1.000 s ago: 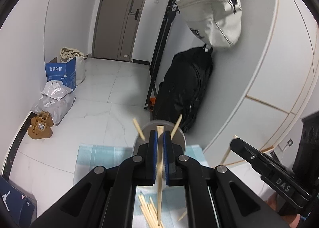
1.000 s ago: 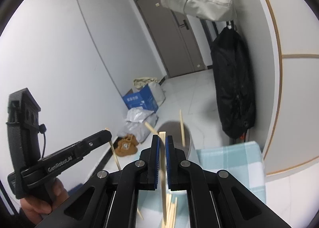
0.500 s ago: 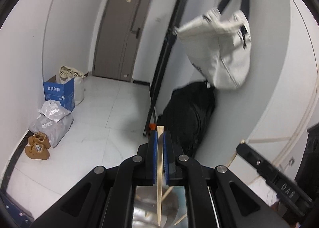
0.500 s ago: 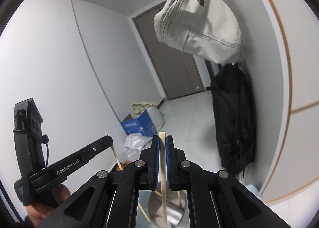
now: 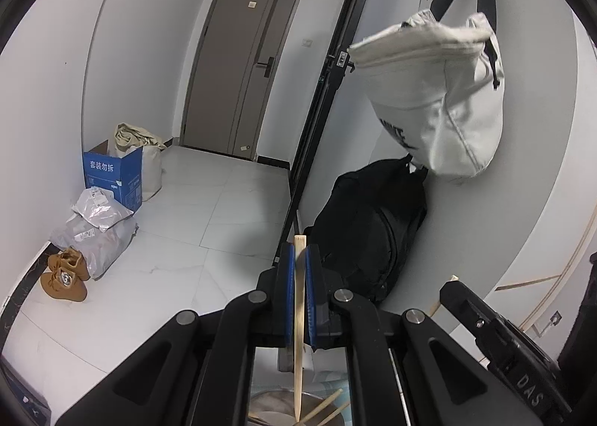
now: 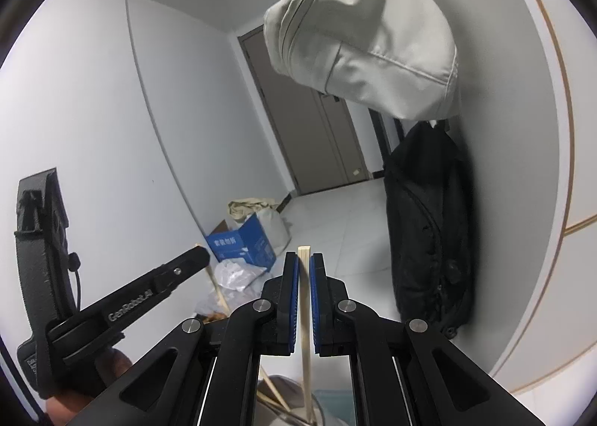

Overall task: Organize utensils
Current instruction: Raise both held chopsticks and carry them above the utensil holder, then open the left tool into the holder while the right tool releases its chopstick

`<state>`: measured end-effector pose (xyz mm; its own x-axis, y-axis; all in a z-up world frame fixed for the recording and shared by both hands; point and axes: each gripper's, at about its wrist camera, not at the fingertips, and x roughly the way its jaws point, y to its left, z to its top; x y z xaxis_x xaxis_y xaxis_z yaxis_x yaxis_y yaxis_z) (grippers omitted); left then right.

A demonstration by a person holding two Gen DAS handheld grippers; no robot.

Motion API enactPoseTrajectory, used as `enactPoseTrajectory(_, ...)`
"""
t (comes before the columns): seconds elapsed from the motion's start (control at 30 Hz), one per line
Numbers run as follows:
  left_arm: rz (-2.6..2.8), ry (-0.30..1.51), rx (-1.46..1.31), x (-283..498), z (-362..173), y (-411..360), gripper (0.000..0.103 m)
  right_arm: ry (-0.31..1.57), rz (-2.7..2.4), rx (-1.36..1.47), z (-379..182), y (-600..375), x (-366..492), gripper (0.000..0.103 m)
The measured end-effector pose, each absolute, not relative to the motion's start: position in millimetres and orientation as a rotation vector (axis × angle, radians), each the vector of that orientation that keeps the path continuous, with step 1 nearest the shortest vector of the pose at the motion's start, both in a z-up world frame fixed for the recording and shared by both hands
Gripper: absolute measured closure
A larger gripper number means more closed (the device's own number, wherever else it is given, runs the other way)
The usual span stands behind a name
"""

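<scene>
A wooden chopstick is being clamped upright in the left hand-held gripper, its tip hanging over the metal cup. Another chopstick is being gripped likewise by the right hand-held gripper, above the same cup

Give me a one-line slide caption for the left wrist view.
Left gripper shut on a wooden chopstick, its tip above a metal cup.

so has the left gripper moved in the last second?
Yes. The left gripper has come up and tilted: the metal cup, earlier beyond its tips, now sits at the frame's bottom.
</scene>
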<state>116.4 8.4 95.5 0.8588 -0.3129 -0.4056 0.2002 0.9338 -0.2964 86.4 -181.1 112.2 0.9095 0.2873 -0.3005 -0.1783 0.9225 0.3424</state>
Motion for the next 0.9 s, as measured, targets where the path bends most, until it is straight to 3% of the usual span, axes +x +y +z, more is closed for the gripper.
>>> enactPoseTrajectory(0.57,-0.36,0.567,-0.143,113.0,60.5,-0.2,0.101,0.436,0.287,0.224,63.7,-162.6,79.7,0.098)
enactPoseTrajectory(0.9,-0.453,0.711,-0.193,116.1,59.8,8.2,0.099,0.583,0.343,0.257,41.5,-160.2,78.7,0.095)
